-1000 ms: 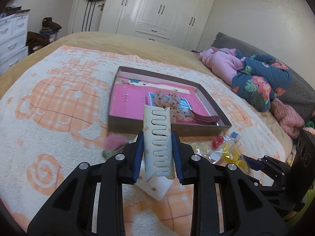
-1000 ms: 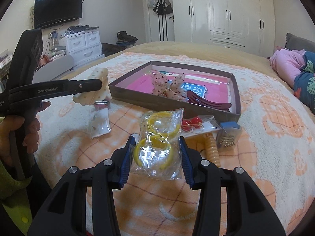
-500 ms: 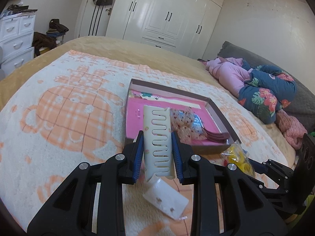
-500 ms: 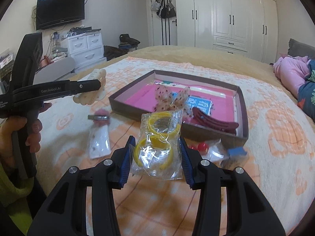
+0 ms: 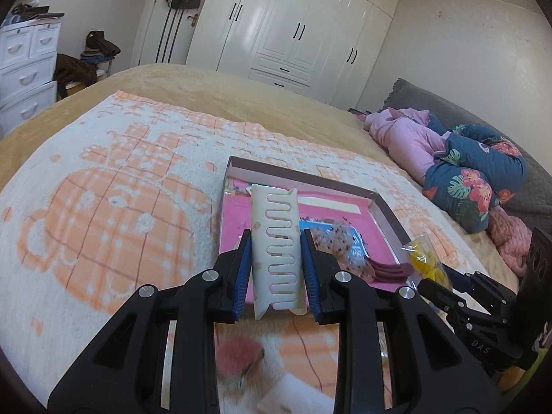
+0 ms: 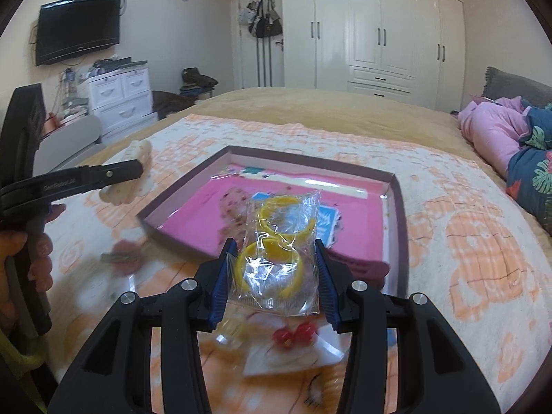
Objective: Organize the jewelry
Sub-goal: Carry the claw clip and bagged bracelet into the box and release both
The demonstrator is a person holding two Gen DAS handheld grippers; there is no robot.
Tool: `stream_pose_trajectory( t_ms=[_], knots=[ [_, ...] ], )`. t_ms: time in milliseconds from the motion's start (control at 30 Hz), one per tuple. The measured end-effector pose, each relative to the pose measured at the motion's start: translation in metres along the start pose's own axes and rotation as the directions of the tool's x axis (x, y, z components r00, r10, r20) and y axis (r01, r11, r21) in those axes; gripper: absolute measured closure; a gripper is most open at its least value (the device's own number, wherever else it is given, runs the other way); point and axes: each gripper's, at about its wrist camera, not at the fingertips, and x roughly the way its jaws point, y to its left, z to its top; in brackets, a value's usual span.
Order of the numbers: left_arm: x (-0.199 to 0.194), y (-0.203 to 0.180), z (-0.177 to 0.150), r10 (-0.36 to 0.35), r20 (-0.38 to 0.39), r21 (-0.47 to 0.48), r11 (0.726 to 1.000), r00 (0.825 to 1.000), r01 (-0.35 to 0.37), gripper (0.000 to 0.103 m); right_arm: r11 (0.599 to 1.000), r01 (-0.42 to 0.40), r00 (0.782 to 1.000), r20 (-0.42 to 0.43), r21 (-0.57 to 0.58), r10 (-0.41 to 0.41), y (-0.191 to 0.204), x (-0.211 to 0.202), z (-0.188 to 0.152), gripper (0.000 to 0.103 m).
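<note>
Both grippers hold things above blurred clutter. Left gripper (image 5: 276,272) clamps cream hair clip (image 5: 274,241), long axis toward tray (image 5: 390,212); right gripper (image 6: 274,277) pinches bagged yellow bangles (image 6: 276,252).

A bed (image 6: 310,110) fills the middle of both views, spread with an orange-and-white blanket (image 5: 103,214). On it lie a shallow box (image 6: 400,227) at centre, small packets (image 6: 293,355) at bottom, bundled clothes (image 5: 465,172) at right.
</note>
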Motion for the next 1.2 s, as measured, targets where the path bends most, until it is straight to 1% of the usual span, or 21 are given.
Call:
stream_pose_trajectory(
  t_ms=[400,667,1000,1100,1200],
  knots=[
    [0.046,-0.004,0.007,-0.014,-0.052,0.017,1.000,0.999,0.015,0.083,0.997,0.079,0.996,-0.042,0.022,-0.078,-0.023,0.040,0.016,0.061],
    [0.065,0.004,0.001,-0.015,-0.108,0.006,1.000,0.994,0.015,0.083,0.995,0.084,0.993,-0.089,0.050,-0.080,-0.026,0.066,0.022,0.061],
    [0.071,0.013,-0.004,-0.013,-0.132,-0.028,1.000,0.991,0.009,0.083,0.998,0.056,0.992,-0.118,0.026,-0.053,-0.002,0.086,0.023,0.060],
    [0.068,0.012,-0.003,-0.013,-0.125,-0.024,1.000,0.992,0.010,0.082,0.999,0.041,0.992,-0.119,0.020,-0.038,0.004,0.086,0.022,0.060],
    [0.065,0.012,-0.003,-0.012,-0.119,-0.021,1.000,0.993,0.009,0.082,1.000,0.016,0.995,-0.099,0.017,-0.015,0.009,0.080,0.021,0.058]
  ],
)
